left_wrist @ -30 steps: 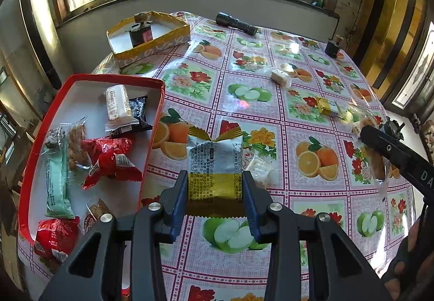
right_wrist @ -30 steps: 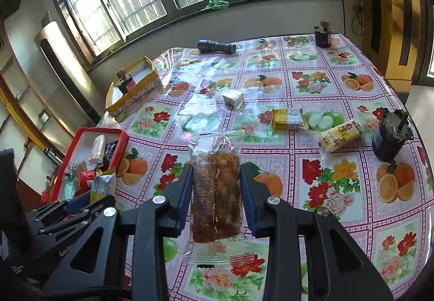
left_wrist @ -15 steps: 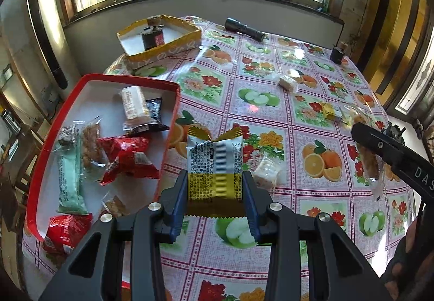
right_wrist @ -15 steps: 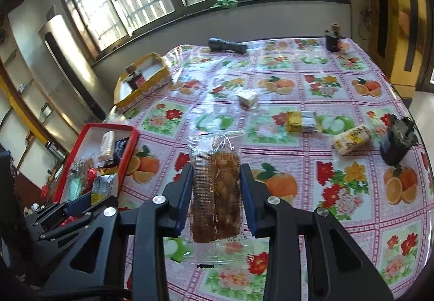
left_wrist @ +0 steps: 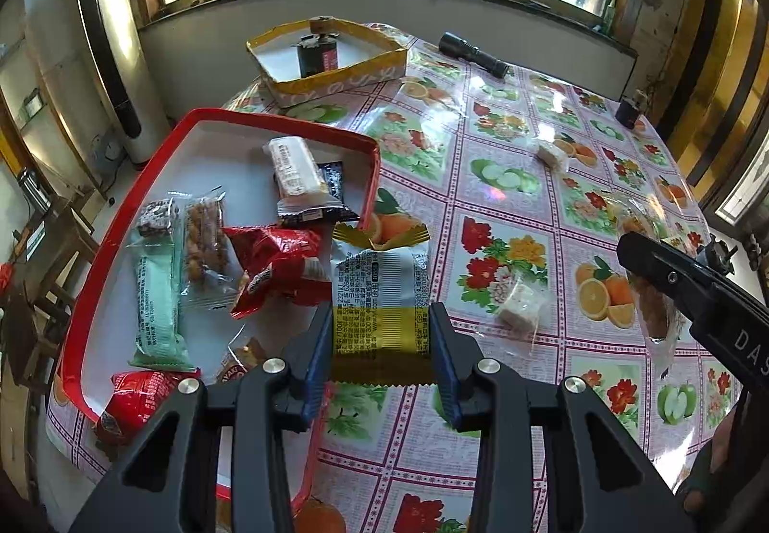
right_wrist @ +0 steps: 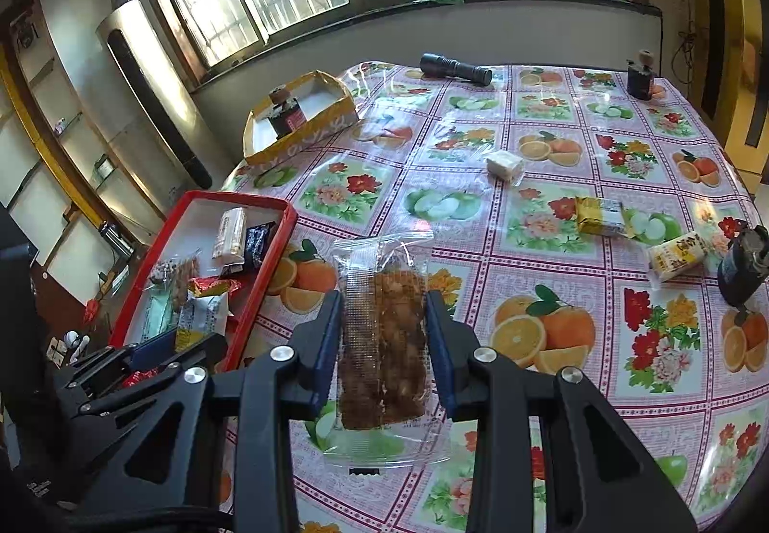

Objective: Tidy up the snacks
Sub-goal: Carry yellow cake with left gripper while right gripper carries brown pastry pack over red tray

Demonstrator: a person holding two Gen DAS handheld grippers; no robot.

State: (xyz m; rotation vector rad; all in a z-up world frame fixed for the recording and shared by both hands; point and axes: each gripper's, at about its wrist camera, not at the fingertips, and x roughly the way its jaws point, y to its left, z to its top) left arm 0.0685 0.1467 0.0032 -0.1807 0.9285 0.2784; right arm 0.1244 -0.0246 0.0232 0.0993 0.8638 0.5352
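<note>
Left hand-held gripper [left_wrist: 381, 343] clamping yellow snack packet [left_wrist: 379, 292] (upright), red tray [left_wrist: 288, 130] beside

White letters "DAS" are showing on the black arm of the right gripper [left_wrist: 692, 288] at the picture's edge. Small print is covering the yellow-and-white snack packet [left_wrist: 379, 292], too fine to read.

Bright window daylight glares off the tablecloth [left_wrist: 504, 196]; fisheye edges bend.
</note>
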